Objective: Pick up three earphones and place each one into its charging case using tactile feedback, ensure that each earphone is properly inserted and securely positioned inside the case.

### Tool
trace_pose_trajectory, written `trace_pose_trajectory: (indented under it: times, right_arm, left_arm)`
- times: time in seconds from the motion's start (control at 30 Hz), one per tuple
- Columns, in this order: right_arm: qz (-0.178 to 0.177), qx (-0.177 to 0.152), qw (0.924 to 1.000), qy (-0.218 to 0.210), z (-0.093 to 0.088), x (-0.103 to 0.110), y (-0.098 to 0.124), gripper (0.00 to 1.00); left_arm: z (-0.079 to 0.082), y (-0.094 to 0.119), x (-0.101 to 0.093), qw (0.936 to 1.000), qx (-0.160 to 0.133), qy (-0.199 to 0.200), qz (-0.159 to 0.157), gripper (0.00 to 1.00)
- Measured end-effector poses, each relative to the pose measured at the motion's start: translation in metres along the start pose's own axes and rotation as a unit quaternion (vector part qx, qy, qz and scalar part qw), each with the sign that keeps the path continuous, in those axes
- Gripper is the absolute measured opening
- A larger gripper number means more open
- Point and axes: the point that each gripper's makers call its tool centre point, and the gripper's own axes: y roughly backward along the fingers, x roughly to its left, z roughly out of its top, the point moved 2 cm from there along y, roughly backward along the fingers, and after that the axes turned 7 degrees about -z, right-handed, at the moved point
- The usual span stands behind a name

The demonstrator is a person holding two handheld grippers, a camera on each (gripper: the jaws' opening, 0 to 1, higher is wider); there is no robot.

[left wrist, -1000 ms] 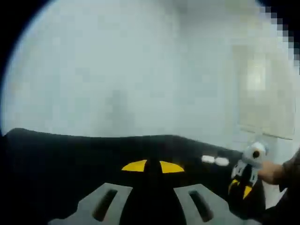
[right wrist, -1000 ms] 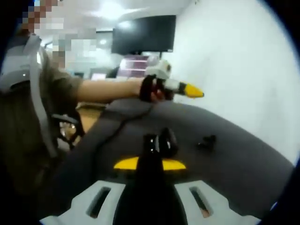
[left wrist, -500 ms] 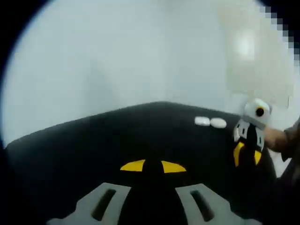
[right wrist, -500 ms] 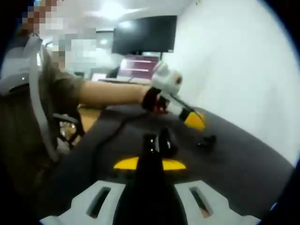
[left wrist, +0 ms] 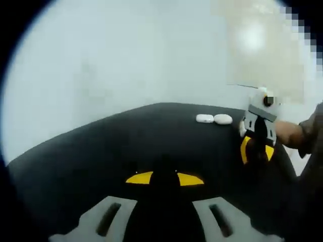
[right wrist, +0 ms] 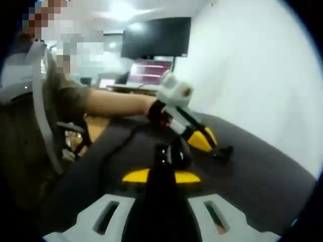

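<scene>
**Left tongs low over the black earphone; right tongs waiting**

Left gripper view: left gripper (left wrist: 164,178) with yellow tips nearly together, nothing between them. Two white cases (left wrist: 214,119) lie far ahead, to the right, beside the right gripper (left wrist: 256,149), tips pointing down at the table (left wrist: 101,151).

Right gripper view: right gripper (right wrist: 161,176) tips narrow, empty. Black case (right wrist: 174,153) just ahead; black earphone (right wrist: 223,151) ahead right, the left gripper's tips just beside it, forearm (right wrist: 118,103) reaching in from the left.
</scene>
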Motion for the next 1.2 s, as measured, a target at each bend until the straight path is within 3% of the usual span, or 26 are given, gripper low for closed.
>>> trace_pose_trajectory:
  times: [0.07,0.17,0.2,0.27,0.37,0.5,0.53,0.8,1.03,1.2]
  right_arm:
    - [-0.001,0.0,1.0,0.001,0.0,0.0,0.0,0.18]
    - [0.0,0.0,1.0,0.001,0.0,0.001,0.0,0.18]
    - [0.0,0.0,1.0,0.001,0.0,0.001,0.0,0.18]
    - [-0.001,0.0,1.0,0.001,0.0,0.002,0.0,0.18]
    - [-0.003,0.0,1.0,0.006,0.0,0.002,0.0,0.18]
    - [-0.008,0.001,0.9999,0.009,0.0,0.003,0.0,0.18]
    - [-0.009,0.002,0.9999,0.01,0.001,0.003,0.0,0.18]
    - [-0.003,0.0,0.9999,0.011,0.001,0.004,-0.004,0.18]
    - [-0.011,0.0,0.9999,0.012,0.0,0.002,-0.004,0.18]
    - [-0.011,-0.002,0.9997,0.02,0.0,0.003,-0.004,0.18]
  left_arm:
    - [0.001,0.006,-0.013,0.9995,-0.004,-0.017,-0.027,0.18]
    - [-0.001,0.017,-0.046,0.9944,-0.014,-0.003,-0.105,0.19]
    - [-0.004,0.019,-0.056,0.992,-0.009,0.006,-0.126,0.19]
    - [-0.012,0.02,-0.077,0.9873,0.014,-0.019,-0.157,0.19]
    - [-0.016,0.013,-0.097,0.9806,0.023,-0.035,-0.191,0.2]
    - [-0.01,0.005,-0.098,0.9807,0.004,-0.053,-0.188,0.25]
    - [-0.009,0.005,-0.1,0.9783,0.001,-0.067,-0.196,0.24]
    - [-0.003,0.003,-0.096,0.976,-0.019,-0.065,-0.207,0.22]
    - [-0.008,0.005,-0.094,0.9767,-0.03,-0.063,-0.203,0.23]
    - [-0.006,0.002,-0.099,0.9756,-0.039,-0.079,-0.201,0.17]
